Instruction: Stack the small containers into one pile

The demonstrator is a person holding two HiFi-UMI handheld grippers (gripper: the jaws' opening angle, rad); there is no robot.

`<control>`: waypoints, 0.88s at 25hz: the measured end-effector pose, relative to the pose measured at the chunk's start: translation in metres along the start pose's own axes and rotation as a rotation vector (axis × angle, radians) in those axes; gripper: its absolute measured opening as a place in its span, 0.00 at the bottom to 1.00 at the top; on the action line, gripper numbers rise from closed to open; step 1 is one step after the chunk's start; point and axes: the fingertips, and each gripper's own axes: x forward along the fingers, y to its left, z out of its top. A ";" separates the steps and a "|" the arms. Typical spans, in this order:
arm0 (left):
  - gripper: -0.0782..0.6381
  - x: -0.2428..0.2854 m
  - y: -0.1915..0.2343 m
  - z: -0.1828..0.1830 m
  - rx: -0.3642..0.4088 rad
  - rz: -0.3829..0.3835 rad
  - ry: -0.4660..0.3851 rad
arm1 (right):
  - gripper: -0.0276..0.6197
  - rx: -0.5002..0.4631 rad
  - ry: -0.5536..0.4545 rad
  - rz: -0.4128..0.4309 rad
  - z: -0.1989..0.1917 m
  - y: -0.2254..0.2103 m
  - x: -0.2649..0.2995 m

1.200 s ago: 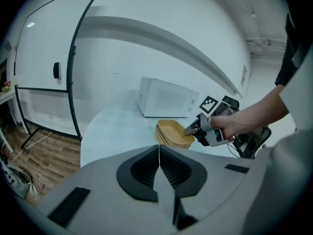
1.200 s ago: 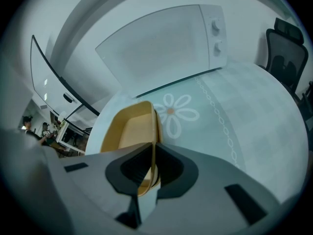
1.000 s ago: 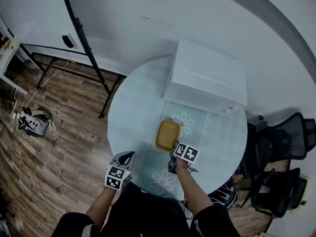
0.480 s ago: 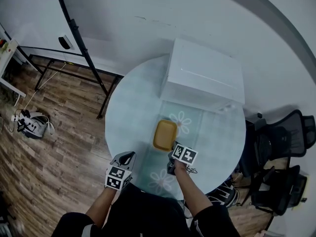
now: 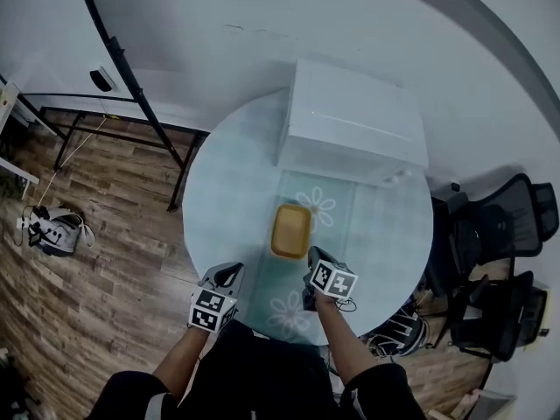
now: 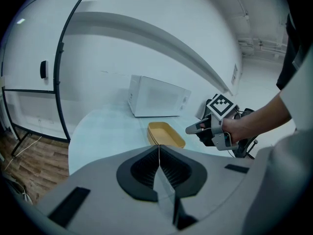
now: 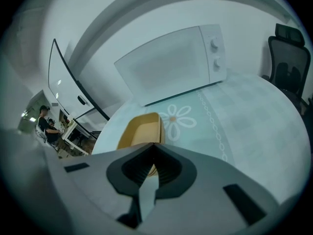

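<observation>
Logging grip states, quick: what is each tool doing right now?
Left tool: closed, empty.
Right tool: jaws have just closed, nothing between them.

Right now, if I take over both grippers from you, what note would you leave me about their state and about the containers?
Left gripper: jaws shut, empty, at the near edge of the round table.
Right gripper: jaws have just closed with nothing between them; it is beside the near end of the pile and apart from it.
Yellow containers: they look nested into one pile, in front of the white microwave.
Done: the stacking seems complete; no loose container shows.
Left: probably only to draw back.
</observation>
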 end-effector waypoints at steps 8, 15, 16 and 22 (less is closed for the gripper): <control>0.13 0.010 -0.013 0.014 0.084 -0.075 -0.020 | 0.08 0.037 -0.115 0.059 -0.001 0.022 -0.049; 0.13 0.003 -0.030 0.027 0.110 -0.037 -0.059 | 0.08 -0.128 -0.244 0.078 -0.005 0.041 -0.096; 0.13 0.001 -0.034 0.029 0.113 -0.030 -0.064 | 0.08 -0.155 -0.256 0.084 -0.007 0.043 -0.101; 0.13 -0.017 -0.067 0.032 0.128 0.003 -0.103 | 0.08 -0.294 -0.319 0.113 -0.017 0.050 -0.140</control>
